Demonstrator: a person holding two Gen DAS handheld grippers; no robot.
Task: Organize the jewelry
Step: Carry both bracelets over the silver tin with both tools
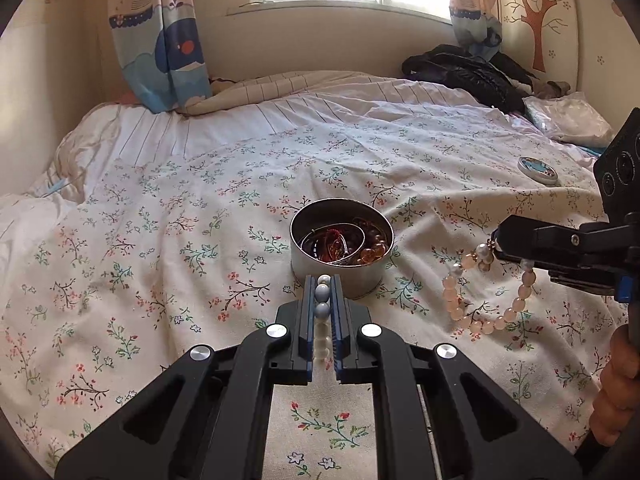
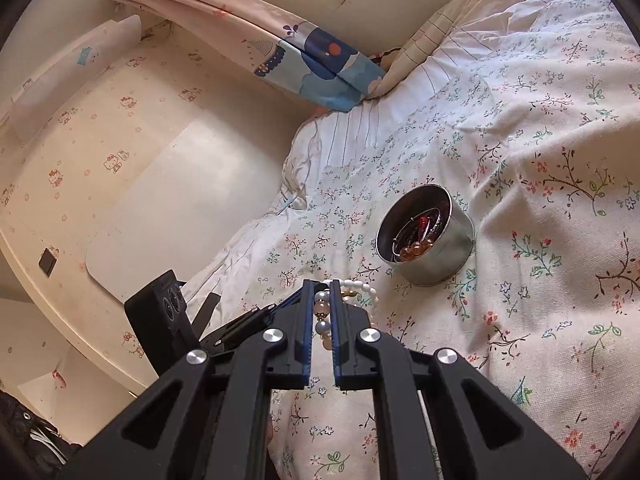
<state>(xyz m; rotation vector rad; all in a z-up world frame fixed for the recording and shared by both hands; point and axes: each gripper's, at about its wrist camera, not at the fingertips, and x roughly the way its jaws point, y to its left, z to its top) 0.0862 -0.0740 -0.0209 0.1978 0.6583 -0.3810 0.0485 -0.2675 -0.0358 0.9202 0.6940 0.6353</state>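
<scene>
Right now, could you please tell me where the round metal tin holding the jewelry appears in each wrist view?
Left wrist view: the round metal tin stands on the bed just beyond the left tool, near picture centre.
Right wrist view: the tin lies right of centre, tilted by the camera's roll, beyond the right tool.
Shared landmark: the whale-print curtain hanging onto the bed.

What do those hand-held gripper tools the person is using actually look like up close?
Each hand-held gripper, left and right, is matte black plastic: two long straight fingers lined with ribbed blue pads, driven by angular linkage arms with cut-out windows and round silver pivot bolts. Seen from the left view, the right one carries a black camera block with round lenses and a blue part near the handle. No cables or sleeves show.
</scene>
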